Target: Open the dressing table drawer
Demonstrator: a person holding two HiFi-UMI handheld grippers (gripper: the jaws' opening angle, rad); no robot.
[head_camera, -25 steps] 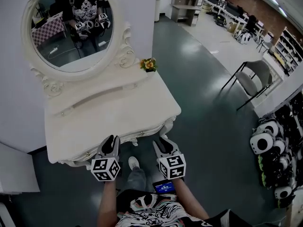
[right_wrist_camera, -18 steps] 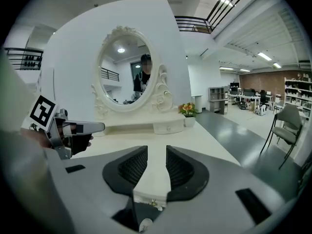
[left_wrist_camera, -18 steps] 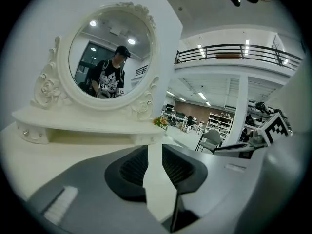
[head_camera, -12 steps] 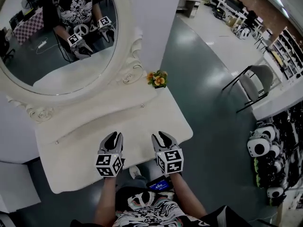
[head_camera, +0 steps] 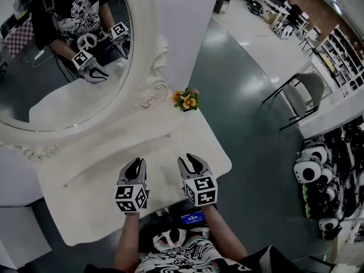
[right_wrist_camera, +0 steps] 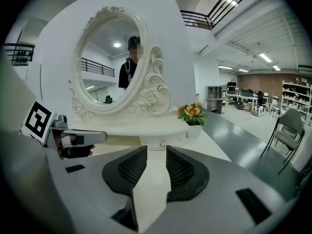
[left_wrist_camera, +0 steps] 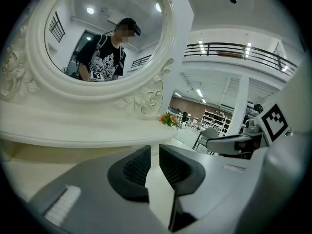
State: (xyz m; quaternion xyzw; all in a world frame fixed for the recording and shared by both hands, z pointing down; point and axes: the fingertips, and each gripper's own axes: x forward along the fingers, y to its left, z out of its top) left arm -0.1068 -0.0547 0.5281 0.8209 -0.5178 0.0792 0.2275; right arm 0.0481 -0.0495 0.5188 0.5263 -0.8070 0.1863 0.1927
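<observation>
Small closed drawer with a round knob, under the mirror shelf, beside the flower pot, right tool over the white counter, pointing toward it, jaws apart, just been opening, nothing between, left tool alongside, jaws slightly apart, empty, oval mirror behind.

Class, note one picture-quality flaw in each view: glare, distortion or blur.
Head view: pale glare streaks the floor right of the dressing table. Left gripper view: fisheye bends the mirror frame, corners vignetted black. Right gripper view: same fisheye; reflected face mosaicked.
</observation>
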